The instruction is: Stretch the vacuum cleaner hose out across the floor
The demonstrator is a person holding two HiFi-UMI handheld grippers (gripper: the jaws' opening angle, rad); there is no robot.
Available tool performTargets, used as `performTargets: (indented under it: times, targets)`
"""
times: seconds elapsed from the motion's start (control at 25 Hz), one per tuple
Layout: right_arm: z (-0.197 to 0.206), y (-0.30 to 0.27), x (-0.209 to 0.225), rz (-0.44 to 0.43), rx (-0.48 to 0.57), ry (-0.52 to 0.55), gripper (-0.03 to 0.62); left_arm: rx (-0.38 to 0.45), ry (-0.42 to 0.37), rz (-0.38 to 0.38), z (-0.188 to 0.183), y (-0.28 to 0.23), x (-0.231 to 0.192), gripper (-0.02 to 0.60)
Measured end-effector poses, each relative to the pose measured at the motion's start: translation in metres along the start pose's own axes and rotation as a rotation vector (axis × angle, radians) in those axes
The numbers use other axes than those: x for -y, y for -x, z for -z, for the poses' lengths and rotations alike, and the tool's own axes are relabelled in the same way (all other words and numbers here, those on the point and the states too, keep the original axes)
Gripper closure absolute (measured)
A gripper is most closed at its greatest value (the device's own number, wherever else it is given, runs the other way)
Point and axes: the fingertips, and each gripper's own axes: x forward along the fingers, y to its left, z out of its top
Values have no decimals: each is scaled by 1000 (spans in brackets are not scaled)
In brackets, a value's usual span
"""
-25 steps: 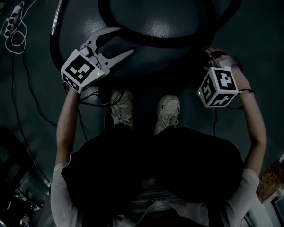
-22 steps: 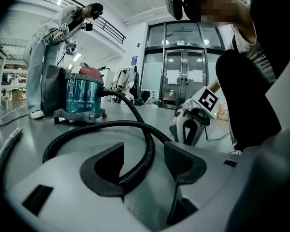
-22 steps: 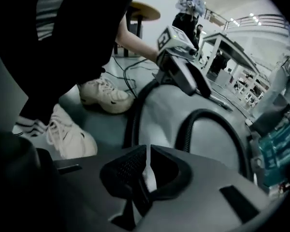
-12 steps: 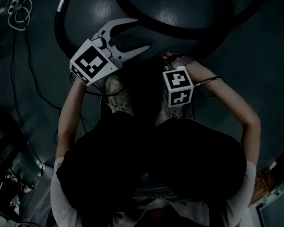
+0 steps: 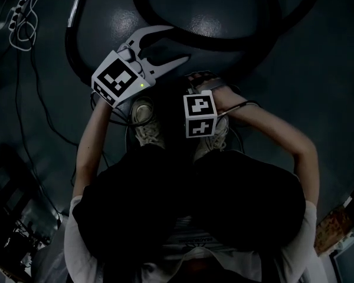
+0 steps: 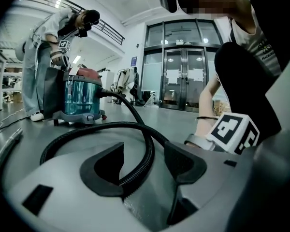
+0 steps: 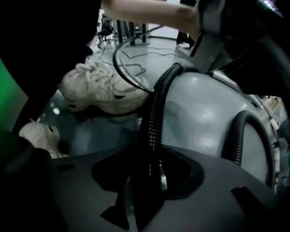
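Right gripper has swung inward above the shoes; both forearms reach down over dark glossy floor, hose looped ahead. Left gripper view: bright lobby, glass doors; left gripper spread, gripping nothing. Right gripper view: jaws parted, hose between, unclamped.

A white power strip lies well apart from two sneakers.

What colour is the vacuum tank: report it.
Teal; the tank shows best in the left gripper view.
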Motion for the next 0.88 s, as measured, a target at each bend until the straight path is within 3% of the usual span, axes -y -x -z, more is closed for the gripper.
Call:
performTargets:
  times: [0.16,0.32,0.52,0.68,0.76,0.88]
  targets:
    - [-1,-12,-3,-23,-51,51,428,20,10,-13,-5,0,-2,318]
    - [-2,-9,-3,-20,14,50,427,8,17,-16,0,3,0,318]
    - [-5,-16,-1,-45,-95,37,422,17,36,-38,6,3,-8,318]
    - [-5,-19,-2,-94,-95,12,422,13,17,-43,5,0,-8,318]
    - [6,-13,-2,-88,-114,43,422,-9,-17,-47,4,0,-6,318]
    - [61,13,6,-62,-222,73,418,-32,-59,-53,0,3,-5,318]
